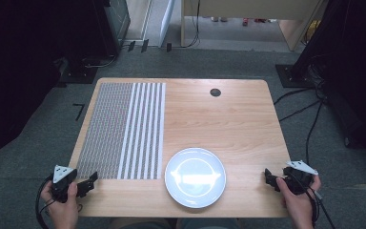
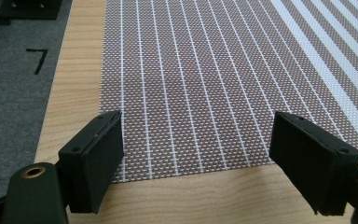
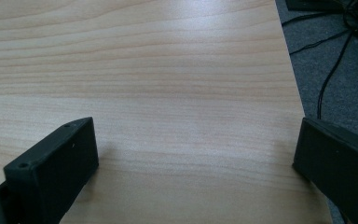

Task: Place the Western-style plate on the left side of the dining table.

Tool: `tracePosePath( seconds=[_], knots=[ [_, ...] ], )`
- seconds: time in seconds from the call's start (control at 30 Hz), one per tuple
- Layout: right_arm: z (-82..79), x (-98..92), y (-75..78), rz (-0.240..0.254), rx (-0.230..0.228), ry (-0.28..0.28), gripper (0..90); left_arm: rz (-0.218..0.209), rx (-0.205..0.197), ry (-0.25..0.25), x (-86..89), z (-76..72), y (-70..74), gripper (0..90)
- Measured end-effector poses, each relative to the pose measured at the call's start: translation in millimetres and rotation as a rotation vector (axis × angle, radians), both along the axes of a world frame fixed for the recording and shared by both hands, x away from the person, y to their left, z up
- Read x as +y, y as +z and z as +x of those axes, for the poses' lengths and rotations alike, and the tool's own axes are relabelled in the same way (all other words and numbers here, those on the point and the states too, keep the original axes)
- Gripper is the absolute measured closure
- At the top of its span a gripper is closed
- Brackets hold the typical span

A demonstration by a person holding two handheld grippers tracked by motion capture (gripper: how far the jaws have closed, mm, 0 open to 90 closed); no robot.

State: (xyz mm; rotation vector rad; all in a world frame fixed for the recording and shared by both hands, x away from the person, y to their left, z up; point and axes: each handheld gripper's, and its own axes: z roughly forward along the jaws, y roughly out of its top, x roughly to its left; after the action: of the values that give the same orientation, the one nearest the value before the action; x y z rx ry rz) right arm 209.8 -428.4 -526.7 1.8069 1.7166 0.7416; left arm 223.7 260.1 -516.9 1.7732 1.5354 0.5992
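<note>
Placemat lies flat across the left half of the table, its woven stripes running toward the top of the frame; a white plate sits just beside its lower right corner, near the bottom centre. The left gripper hovers at the mat's lower left corner, jaws wide with nothing between them, probably lined up to take that edge. The right gripper waits at the lower right table edge, jaws wide over bare wood. Grey carpet, cables and dark stands surround the pale wooden tabletop
</note>
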Motion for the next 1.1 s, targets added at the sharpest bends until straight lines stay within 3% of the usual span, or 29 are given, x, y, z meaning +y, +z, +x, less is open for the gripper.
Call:
tracePosePath(
  seconds=[0.07, 0.2, 0.6, 1.1],
  knots=[
    [0.4, 0.0, 0.0, -0.001, 0.001, 0.0, 0.0, 0.001, 0.001, -0.003, -0.3, -0.8, 0.1, 17.7],
    [2.5, 0.4, 0.1, 0.0, 0.001, -0.001, 0.0, -0.045, -0.005, 0.001, 3.5, -2.0, -0.1, 17.8],
    [4.0, 0.5, 0.0, -0.001, 0.0, -0.005, 0.0, -0.016, -0.011, 0.011, 0.2, -2.1, 5.1, 17.7],
    [6.0, 1.9, 0.1, -0.001, 0.0, 0.021, 0.0, -0.053, -0.059, -0.037, -36.4, 14.3, 28.7, 17.7]
  ],
)
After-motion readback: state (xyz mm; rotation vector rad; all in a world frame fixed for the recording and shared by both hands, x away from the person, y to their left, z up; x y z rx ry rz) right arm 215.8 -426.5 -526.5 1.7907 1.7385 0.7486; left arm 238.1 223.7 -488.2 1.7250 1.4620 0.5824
